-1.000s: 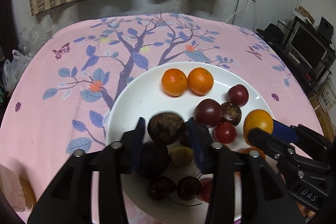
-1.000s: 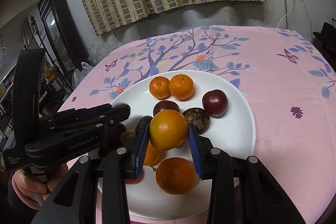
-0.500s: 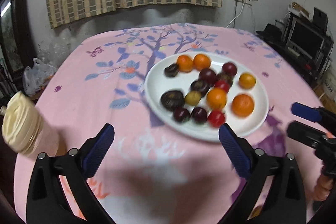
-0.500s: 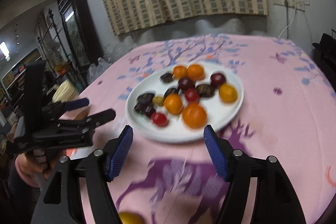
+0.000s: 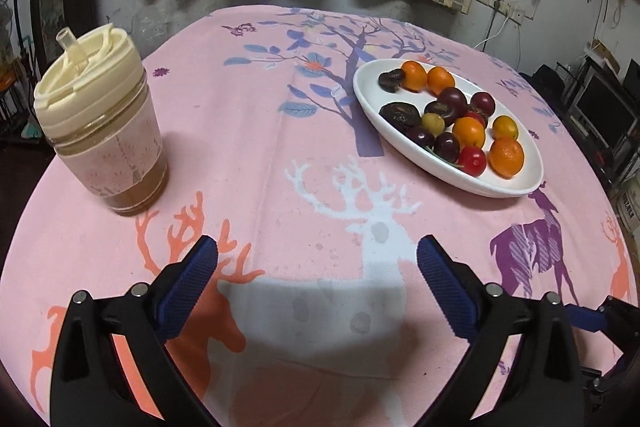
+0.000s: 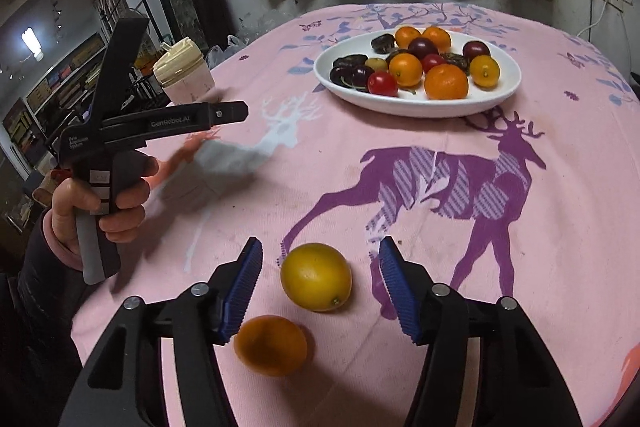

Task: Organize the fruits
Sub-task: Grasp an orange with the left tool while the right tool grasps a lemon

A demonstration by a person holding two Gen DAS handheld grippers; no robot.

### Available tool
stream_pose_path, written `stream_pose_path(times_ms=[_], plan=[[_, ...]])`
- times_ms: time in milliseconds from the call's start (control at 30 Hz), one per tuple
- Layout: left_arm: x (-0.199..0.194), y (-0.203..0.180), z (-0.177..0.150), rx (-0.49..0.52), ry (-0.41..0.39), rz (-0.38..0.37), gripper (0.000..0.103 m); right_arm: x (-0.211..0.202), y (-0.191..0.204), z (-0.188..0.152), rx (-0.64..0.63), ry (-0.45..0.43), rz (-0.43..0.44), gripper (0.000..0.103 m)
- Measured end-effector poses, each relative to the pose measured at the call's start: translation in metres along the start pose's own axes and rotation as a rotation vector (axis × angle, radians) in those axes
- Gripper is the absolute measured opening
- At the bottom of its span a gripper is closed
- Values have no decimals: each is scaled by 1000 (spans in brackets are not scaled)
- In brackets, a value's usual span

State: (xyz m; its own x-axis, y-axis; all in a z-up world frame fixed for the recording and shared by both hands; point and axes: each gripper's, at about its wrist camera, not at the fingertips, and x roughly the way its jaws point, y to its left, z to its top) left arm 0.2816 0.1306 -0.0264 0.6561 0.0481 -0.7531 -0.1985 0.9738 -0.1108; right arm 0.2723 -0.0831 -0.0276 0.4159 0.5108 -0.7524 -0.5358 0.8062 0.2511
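Note:
A white plate [image 5: 400, 141] [image 6: 508, 87] holds several oranges, dark plums and red cherry-like fruits on the far part of the pink tablecloth. In the right wrist view a yellow-orange fruit [image 6: 316, 277] lies on the cloth between the open fingers of my right gripper [image 6: 320, 285], and a smaller orange [image 6: 271, 345] lies below it by the left finger. My left gripper [image 5: 316, 283] is open and empty above the cloth near the front edge; it also shows in the right wrist view [image 6: 160, 123], held in a hand.
A glass jar with a cream lid [image 5: 98, 125] [image 6: 182, 73] stands on the left of the table. Curtains and a wall lie behind. A shelf stands at the left, electronics at the right.
Both grippers have pulled back from the plate toward the table's front edge and opened wide. The right gripper let go of the orange it held; two loose fruits now lie under it.

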Motion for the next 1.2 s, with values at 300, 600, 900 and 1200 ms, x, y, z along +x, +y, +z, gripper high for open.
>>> stream_pose_path(times_ms=[300, 600, 900, 1200], plan=[[1, -15, -5, 63, 17, -19, 98, 15, -4, -2, 7, 66, 3, 49], [0, -19, -4, 76, 16, -35, 98, 17, -11, -1, 54, 74, 47, 38], [-48, -95, -50, 516, -14, -402, 93, -14, -64, 3, 274, -74, -46, 38], [-57, -139, -102, 703, 94, -557, 61, -15, -76, -1, 309, -77, -86, 38]])
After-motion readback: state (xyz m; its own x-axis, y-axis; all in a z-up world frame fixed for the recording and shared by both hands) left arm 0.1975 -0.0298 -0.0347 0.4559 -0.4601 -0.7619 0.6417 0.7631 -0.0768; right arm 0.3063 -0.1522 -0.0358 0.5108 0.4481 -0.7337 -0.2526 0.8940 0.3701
